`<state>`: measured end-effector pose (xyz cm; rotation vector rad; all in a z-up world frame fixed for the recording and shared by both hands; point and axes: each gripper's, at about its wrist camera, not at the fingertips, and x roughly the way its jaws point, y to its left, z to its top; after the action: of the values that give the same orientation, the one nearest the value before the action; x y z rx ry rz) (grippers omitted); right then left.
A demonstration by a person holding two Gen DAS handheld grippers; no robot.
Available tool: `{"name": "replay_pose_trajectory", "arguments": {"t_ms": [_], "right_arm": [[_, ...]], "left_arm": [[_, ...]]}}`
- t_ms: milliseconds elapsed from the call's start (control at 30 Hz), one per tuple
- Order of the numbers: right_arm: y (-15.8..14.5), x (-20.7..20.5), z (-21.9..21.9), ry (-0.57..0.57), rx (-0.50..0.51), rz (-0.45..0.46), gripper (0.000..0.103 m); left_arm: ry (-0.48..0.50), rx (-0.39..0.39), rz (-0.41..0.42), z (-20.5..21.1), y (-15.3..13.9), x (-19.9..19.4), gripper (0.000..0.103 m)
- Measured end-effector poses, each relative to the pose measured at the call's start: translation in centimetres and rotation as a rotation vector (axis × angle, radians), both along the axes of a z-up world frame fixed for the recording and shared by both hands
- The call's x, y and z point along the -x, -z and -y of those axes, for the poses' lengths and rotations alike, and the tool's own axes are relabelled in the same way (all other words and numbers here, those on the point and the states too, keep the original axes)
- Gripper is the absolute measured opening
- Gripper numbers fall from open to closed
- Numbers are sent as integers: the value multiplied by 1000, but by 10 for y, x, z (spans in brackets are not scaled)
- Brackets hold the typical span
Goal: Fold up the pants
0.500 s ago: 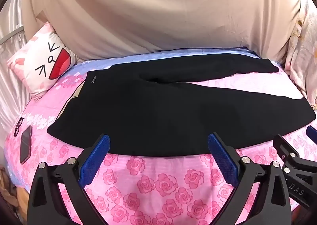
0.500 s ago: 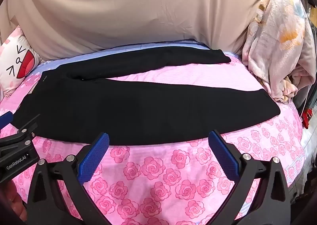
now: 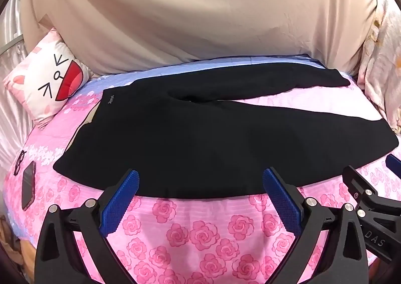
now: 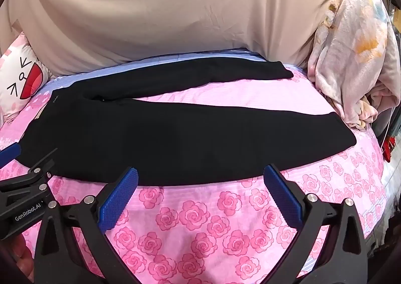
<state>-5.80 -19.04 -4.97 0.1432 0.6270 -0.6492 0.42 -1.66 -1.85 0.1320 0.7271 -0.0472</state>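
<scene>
lying flat on the rose-print bed (image 3: 200,234), the black pants (image 3: 200,138) spread both legs rightward; left claw (image 3: 200,183) and right claw (image 4: 200,181) hover released, empty.

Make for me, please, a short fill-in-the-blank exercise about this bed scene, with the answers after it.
1. The pants lying spread on the bed are ____ in colour.
2. The bedsheet is pink and printed with ____.
3. The jaws of the left gripper stand ____, with nothing between them.
4. The cartoon-face pillow lies beside the ____ end of the pants.

Answers: black; roses; open; waist
</scene>
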Motion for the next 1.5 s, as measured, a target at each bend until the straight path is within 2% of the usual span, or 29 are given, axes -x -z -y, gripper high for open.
{"name": "replay_pose_trajectory", "arguments": {"t_ms": [1500], "right_arm": [[5,-2,10,0,-16,-9,98]], "left_arm": [[10,-5,-18,2,-5,-12,97]]}}
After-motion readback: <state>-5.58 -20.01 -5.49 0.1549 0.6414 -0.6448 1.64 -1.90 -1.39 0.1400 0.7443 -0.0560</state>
